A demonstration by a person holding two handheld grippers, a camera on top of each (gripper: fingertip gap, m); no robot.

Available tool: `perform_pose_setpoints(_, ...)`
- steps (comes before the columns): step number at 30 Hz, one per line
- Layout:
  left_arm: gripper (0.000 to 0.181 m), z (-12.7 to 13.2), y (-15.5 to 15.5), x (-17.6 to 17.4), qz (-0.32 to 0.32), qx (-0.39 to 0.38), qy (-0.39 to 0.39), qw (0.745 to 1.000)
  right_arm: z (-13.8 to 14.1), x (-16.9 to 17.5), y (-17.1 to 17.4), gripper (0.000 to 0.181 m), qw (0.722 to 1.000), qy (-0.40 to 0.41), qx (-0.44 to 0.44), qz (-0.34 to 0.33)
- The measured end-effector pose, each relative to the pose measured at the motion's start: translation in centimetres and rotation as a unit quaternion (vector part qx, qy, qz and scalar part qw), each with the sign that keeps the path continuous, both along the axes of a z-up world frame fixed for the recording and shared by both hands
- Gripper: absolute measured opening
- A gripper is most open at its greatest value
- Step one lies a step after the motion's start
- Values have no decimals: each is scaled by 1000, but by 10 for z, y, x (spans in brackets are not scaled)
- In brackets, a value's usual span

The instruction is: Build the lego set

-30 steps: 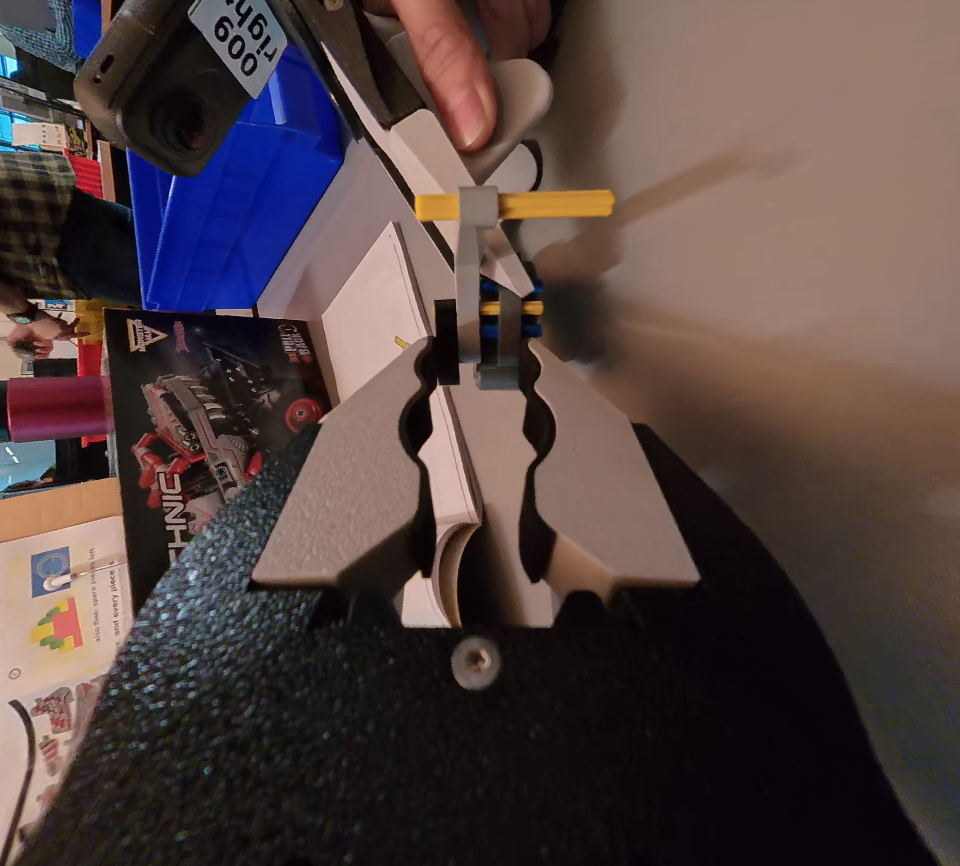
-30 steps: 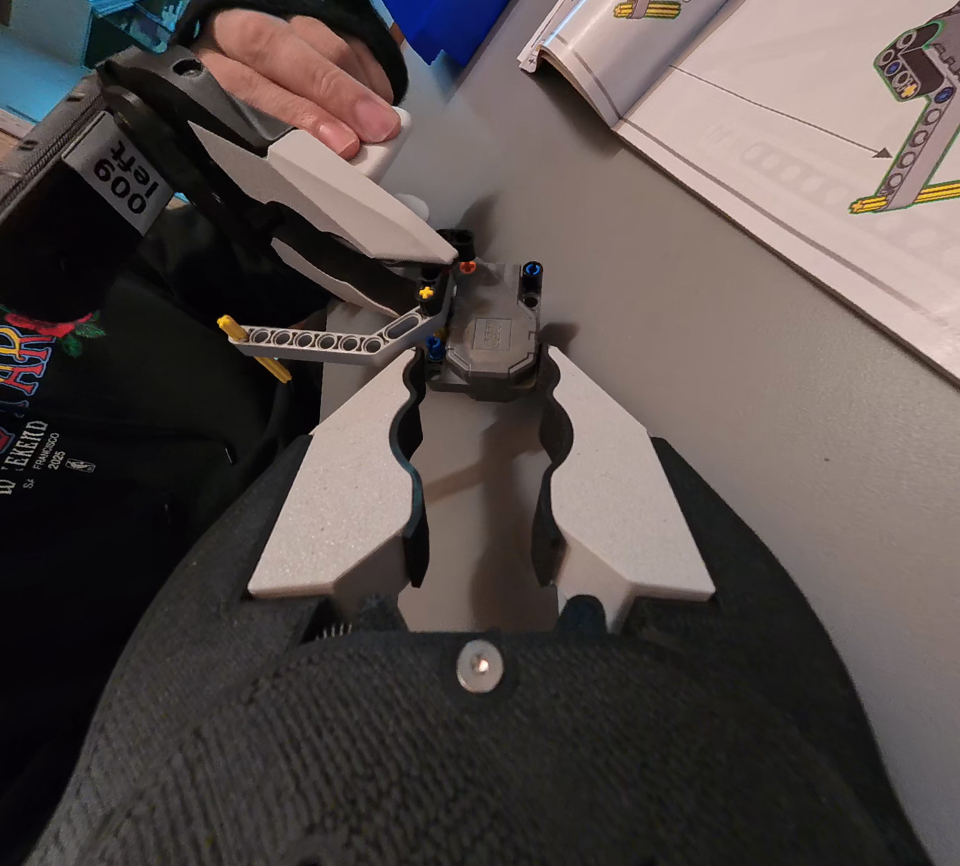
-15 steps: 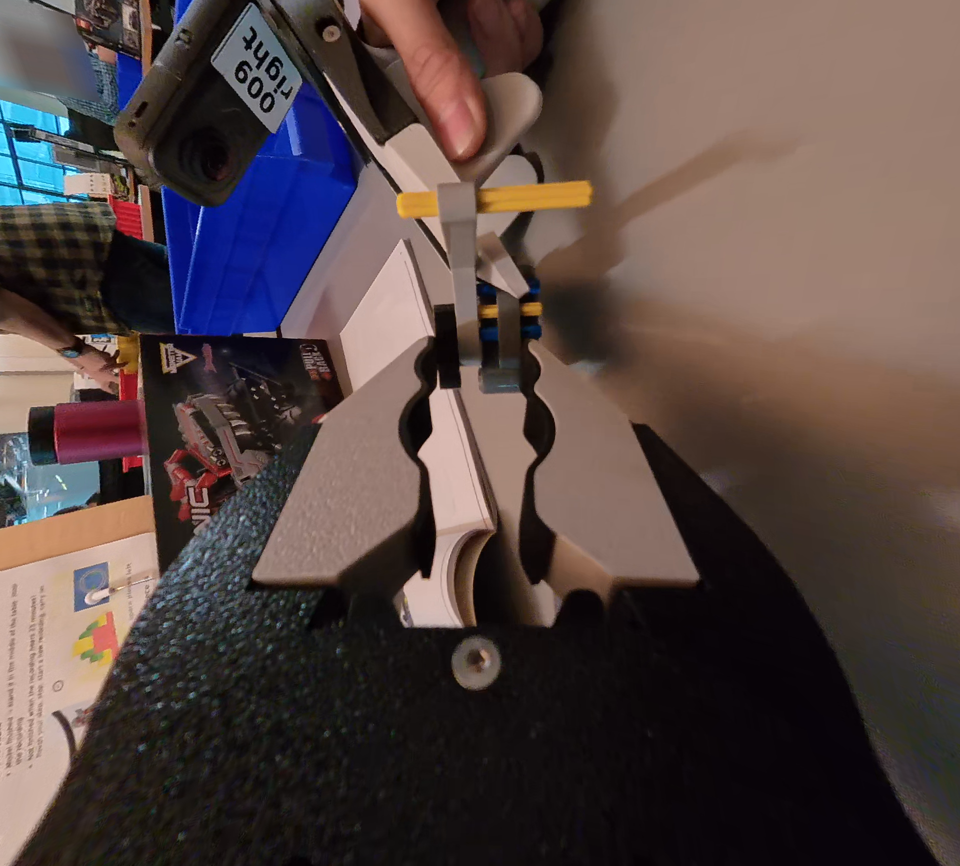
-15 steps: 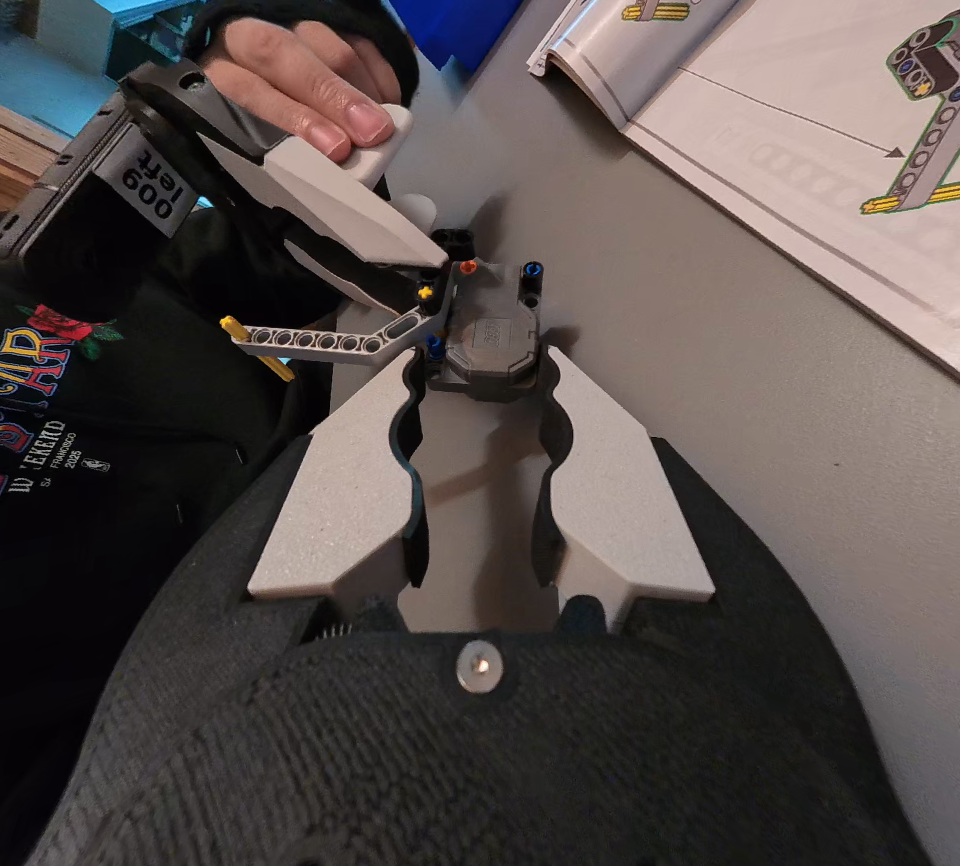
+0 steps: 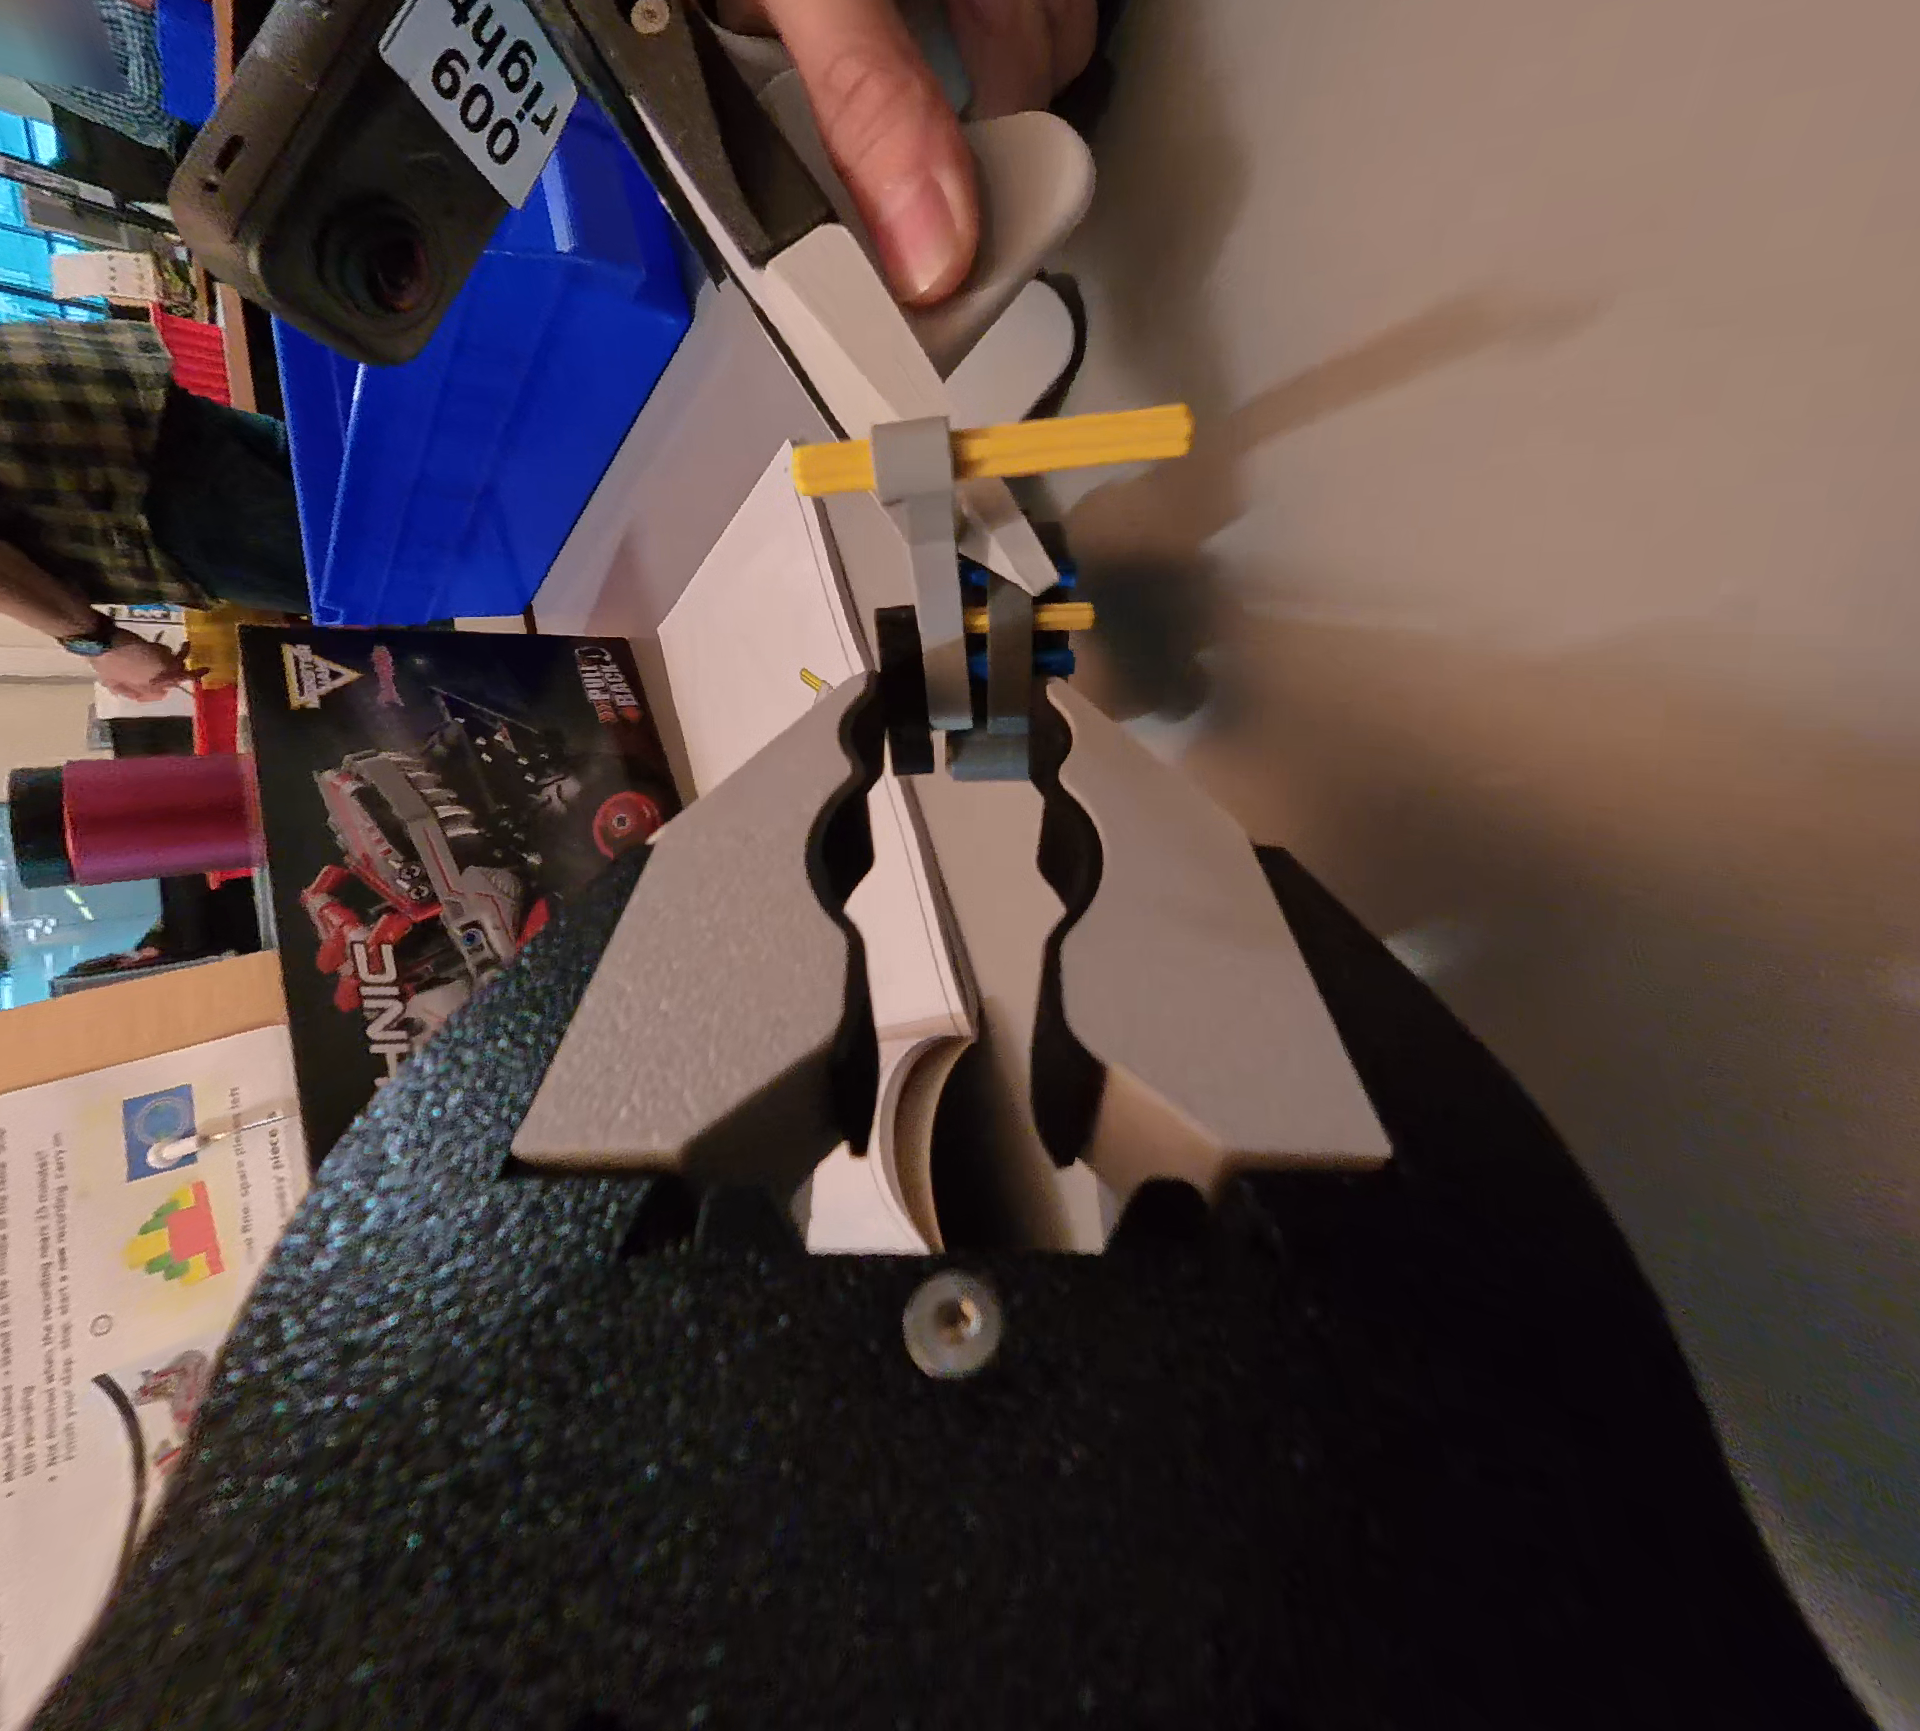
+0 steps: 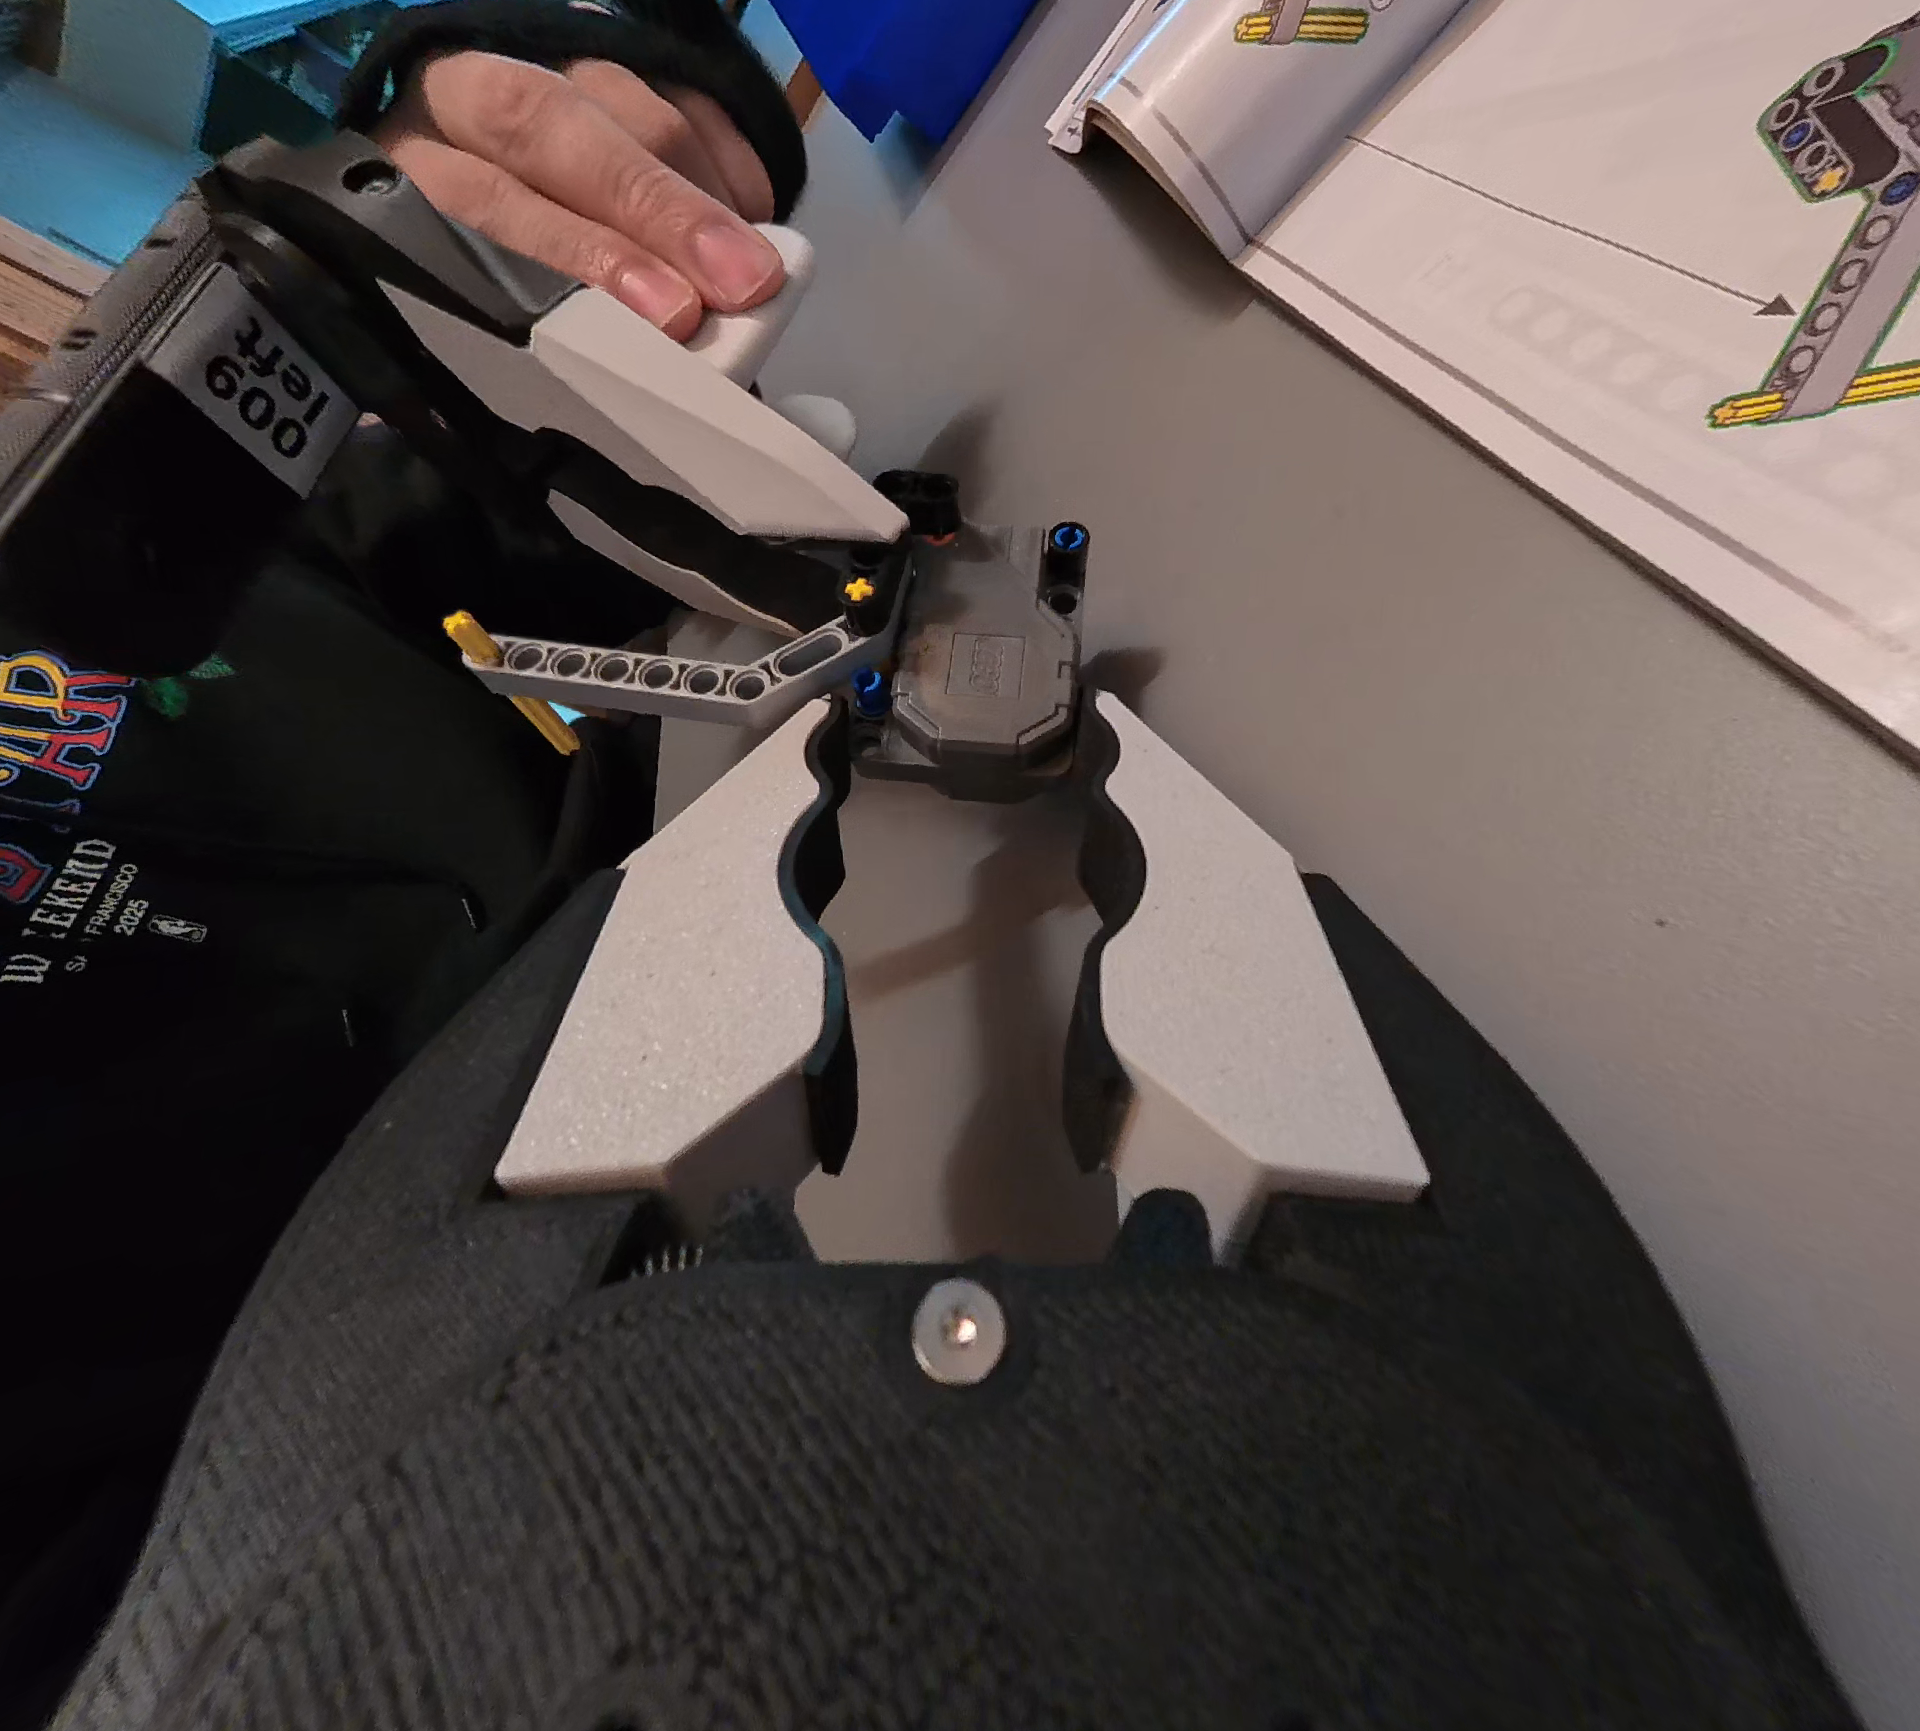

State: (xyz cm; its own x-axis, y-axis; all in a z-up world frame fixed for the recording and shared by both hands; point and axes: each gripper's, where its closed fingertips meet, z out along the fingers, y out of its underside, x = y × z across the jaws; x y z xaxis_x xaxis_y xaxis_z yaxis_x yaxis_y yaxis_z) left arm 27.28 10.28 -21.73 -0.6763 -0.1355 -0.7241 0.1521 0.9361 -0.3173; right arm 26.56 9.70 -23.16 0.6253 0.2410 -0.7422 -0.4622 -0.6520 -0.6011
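**brickfan:** Joining the bent grey beam [image 6: 665,679] to the grey motor block [image 6: 982,658], that's the step I think is in hand. The right gripper [image 6: 961,746] has its fingers closed part-way around the near end of the block, gripping it on both sides, just above the grey table [image 6: 1455,850]. The left gripper [image 6: 883,559] comes in from the left of the block, and its tips pinch at the corner where the beam meets the block, next to a small black connector [image 6: 916,492].

**pinpusher:** Is the left one actually clamping the beam?

**brickfan:** Looks like it. In the left wrist view its fingers [image 5: 727,902] sit at a narrow gap with the black connector and the grey stack between the tips. I can't tell which piece takes the pressure. A yellow axle [image 6: 468,632] sticks through the beam's far end, away from the block, and blue pins [image 6: 1068,535] show on the block's corners.

**pinpusher:** So what's next?

**brickfan:** My guess: press the beam's elbow fully onto the block's pins while the right gripper keeps the block from twisting. The open instruction booklet [image 6: 1558,247], off to the right of the block, shows a similar beam-and-axle piece. Slipping off that small corner is the risk.
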Motion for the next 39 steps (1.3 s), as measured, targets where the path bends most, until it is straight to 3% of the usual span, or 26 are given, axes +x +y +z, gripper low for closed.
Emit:
perform_pose_setpoints(4, 26, 5, -1, 2, -22, 5, -40, 999, 2, 1, 0, 41, 1000, 5, 5, -2)
perform_pose_setpoints(7, 39, 10, -2, 2, -20, 7, -47, 999, 3, -2, -1, 41, 1000, 6, 8, 7)
perform_pose_setpoints(13, 27, 2, -3, -2, -24, 16, -26, 999, 2, -1, 0, 42, 1000, 4, 4, 2)
perform_pose_setpoints(27, 25, 0, -3, -2, -32, 47, -12, 998, -1, -3, 0, 41, 1000, -7, -4, 6)
perform_pose_setpoints(39, 25, 2, 2, 3, -18, 12, -16, 1000, 2, 1, 3, 41, 1000, -2, 6, -11)
